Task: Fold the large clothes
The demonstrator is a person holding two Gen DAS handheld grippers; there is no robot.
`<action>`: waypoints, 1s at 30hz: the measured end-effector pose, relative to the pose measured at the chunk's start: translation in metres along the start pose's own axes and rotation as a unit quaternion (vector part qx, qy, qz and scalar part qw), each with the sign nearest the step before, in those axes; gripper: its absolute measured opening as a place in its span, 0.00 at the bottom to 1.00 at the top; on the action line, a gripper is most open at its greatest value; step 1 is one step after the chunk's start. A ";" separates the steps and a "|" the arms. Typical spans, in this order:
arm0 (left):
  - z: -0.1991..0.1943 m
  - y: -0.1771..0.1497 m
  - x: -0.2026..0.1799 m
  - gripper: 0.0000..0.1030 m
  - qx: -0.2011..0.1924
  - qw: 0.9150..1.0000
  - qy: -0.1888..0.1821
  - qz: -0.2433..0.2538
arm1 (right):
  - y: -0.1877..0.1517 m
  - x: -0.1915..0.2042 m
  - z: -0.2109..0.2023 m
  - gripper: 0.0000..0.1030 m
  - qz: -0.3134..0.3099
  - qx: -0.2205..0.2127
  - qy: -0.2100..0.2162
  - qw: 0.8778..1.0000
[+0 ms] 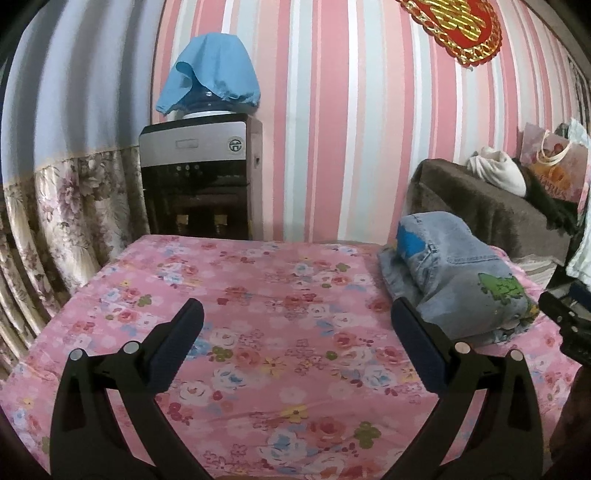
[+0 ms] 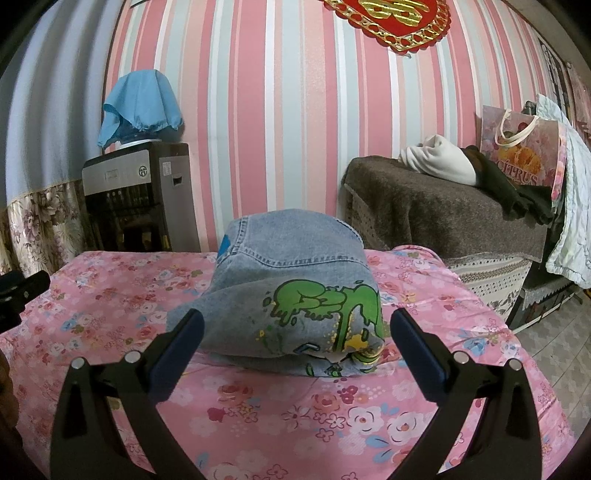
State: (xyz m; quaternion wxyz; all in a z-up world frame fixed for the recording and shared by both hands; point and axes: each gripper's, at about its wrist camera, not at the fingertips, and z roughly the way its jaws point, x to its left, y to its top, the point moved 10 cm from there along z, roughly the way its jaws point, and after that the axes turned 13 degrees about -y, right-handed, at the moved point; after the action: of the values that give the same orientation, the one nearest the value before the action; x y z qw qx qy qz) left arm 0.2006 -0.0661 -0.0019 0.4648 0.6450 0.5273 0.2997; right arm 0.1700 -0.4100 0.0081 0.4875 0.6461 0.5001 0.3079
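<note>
On the table: a pink flowered cloth (image 2: 288, 413) covers the whole top, and the folded jeans (image 2: 291, 291) sit on it as a thick bundle.
Jeans: light blue denim, with a green cartoon print (image 2: 325, 302) on the side facing the right wrist camera and a blue patch (image 1: 410, 243) toward the far end; from the left wrist camera the bundle (image 1: 458, 277) lies to the right of that tool.
Right gripper (image 2: 297, 330): fingers spread wide, holding nothing, just in front of the jeans with the near end of the bundle showing between the fingertips; whether either pad touches the denim cannot be told.
Left gripper (image 1: 297, 325): fingers spread wide, empty, over bare flowered cloth to the left of the jeans.
Behind the jeans, left: a water dispenser (image 2: 136, 199) with a blue cloth (image 2: 140, 103) draped over its bottle, against the striped wall (image 2: 295, 129).
Behind the jeans, right: a brown-covered bench (image 2: 443, 218) carrying a white bundle (image 2: 439, 158) and a printed shopping bag (image 2: 524, 155).
Above the jeans: a red and gold wall ornament (image 2: 391, 18).
</note>
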 end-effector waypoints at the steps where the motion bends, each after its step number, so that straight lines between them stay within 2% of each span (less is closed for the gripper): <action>1: 0.000 0.000 0.000 0.97 0.000 1.000 0.003 0.001 | 0.000 0.000 0.000 0.98 0.000 0.000 -0.001 1.000; 12: 0.001 -0.001 0.003 0.97 0.005 1.000 0.019 0.001 | 0.000 -0.001 0.001 0.98 -0.001 0.000 0.001 1.000; 19: 0.001 -0.002 0.004 0.97 0.006 1.000 0.013 -0.006 | 0.000 -0.001 0.001 0.98 -0.001 0.000 0.000 1.000; 22: -0.001 0.002 0.002 0.97 -0.006 1.000 -0.006 -0.013 | 0.000 0.000 0.001 0.98 -0.001 0.000 0.000 1.000; 26: -0.004 0.005 0.005 0.97 -0.016 1.000 0.021 -0.004 | 0.000 -0.001 0.001 0.98 0.000 0.000 0.001 1.000; 30: -0.002 0.000 0.006 0.97 -0.008 1.000 -0.002 -0.022 | 0.000 -0.001 0.001 0.98 -0.001 0.000 0.001 1.000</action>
State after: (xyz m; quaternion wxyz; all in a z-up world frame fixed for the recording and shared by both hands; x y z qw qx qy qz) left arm 0.2010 -0.0600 -0.0017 0.4773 0.6305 0.5378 0.2921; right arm 0.1707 -0.4110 0.0078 0.4878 0.6450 0.5012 0.3078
